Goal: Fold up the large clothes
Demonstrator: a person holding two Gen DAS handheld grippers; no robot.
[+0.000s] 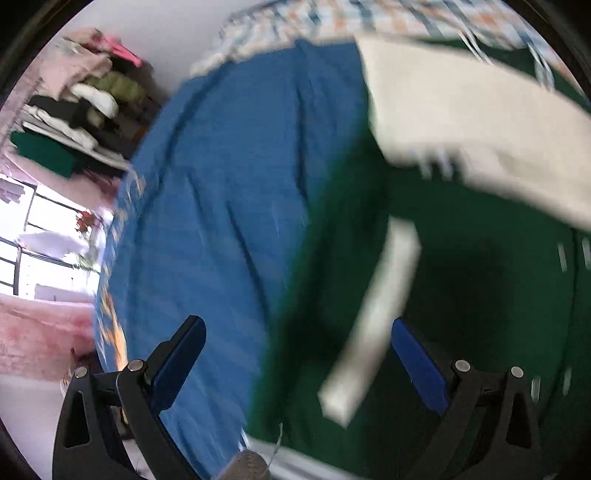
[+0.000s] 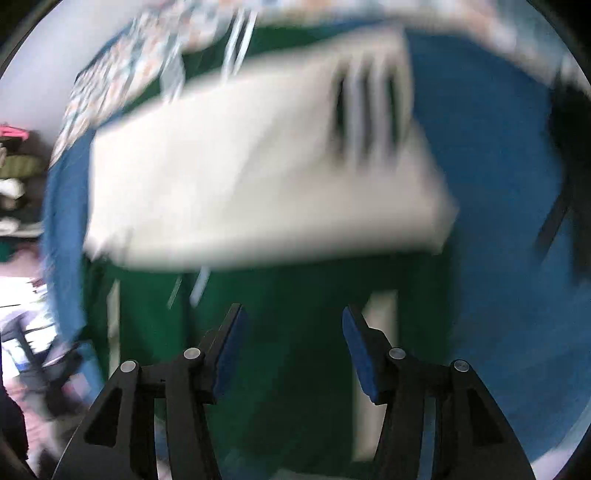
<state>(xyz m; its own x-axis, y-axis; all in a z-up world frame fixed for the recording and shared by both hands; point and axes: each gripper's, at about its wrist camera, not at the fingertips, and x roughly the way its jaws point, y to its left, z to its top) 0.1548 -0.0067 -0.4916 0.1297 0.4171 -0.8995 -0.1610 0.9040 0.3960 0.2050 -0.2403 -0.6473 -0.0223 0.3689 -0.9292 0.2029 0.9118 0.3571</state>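
In the left wrist view, the left gripper (image 1: 297, 356) stands wide apart with nothing between its two black fingers; each finger carries one flat blue pad (image 1: 419, 363). Below it spreads a blue bedsheet (image 1: 221, 206), a soft woven cloth with faint stripes and a few long creases. To the right of the sheet's bare part lies the green garment (image 1: 480, 288), a dark matte fabric spread flat on the sheet. A white sleeve (image 1: 480, 125), broad and smooth, crosses the garment's upper part, with three short dark stripes blurred near its lower edge. One narrow white band (image 1: 373, 325) runs slantwise across the green cloth just beside the right-hand pad. Beyond the sheet's far edge lies a checked cloth (image 1: 332, 18) in pale blue and orange. Left of the sheet, a shelf (image 1: 77, 103) holds a heap of folded clothes in pink, olive, white, black and green, and a bright window (image 1: 44, 236) sits below it.

In the right wrist view, heavily blurred, the right gripper (image 2: 291, 345) is also spread wide and holds nothing. The green garment (image 2: 288, 314) lies directly beyond its pads on the blue bedsheet (image 2: 498, 221). The white sleeve (image 2: 251, 177) lies across it as one broad rectangular panel with three dark stripes near its right end. Two narrow white bands (image 2: 376, 354) run along the green cloth, one at each side.
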